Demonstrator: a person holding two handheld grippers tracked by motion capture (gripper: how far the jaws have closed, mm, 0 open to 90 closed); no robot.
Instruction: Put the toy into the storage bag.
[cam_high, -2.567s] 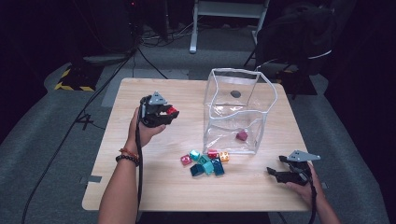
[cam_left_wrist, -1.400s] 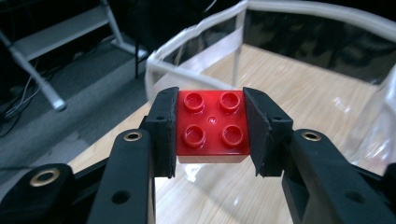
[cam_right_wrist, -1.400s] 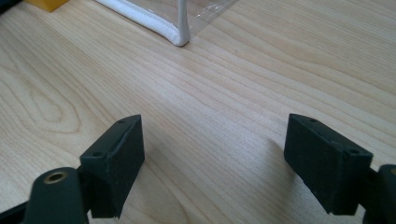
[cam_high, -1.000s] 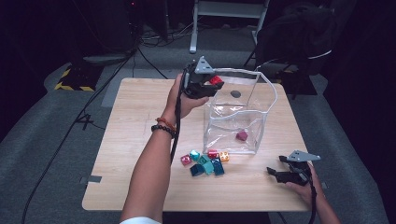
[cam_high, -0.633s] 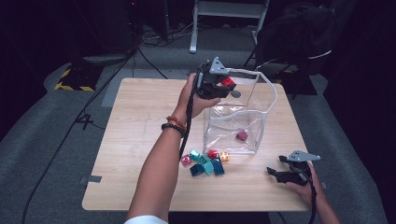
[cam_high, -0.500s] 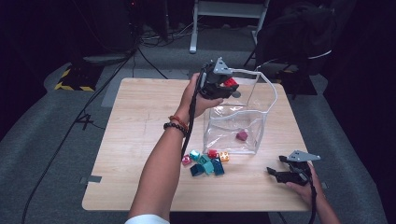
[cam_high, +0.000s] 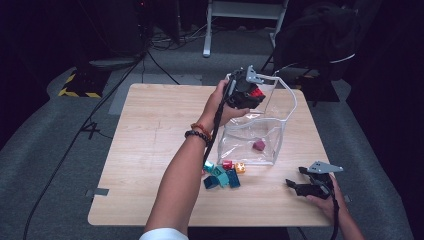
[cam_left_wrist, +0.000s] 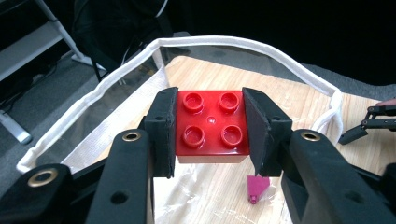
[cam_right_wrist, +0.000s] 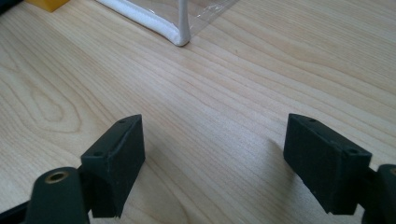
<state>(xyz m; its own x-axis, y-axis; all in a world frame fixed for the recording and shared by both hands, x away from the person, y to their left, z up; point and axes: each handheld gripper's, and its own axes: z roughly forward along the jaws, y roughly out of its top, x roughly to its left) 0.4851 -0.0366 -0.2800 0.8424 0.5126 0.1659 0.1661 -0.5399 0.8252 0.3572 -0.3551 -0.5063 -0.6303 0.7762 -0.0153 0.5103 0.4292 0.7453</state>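
High view: left tongs (cam_high: 248, 93) clamp red brick (cam_high: 257, 92) over the clear bag (cam_high: 260, 145) rim; right tongs (cam_high: 300, 182) rest on surface (cam_high: 150, 130).
Left gripper view: brick (cam_left_wrist: 211, 125) gripped square, bag mouth below. Centre it past the rim, then release.
Right gripper view: tongs (cam_right_wrist: 212, 161) wide open, empty.
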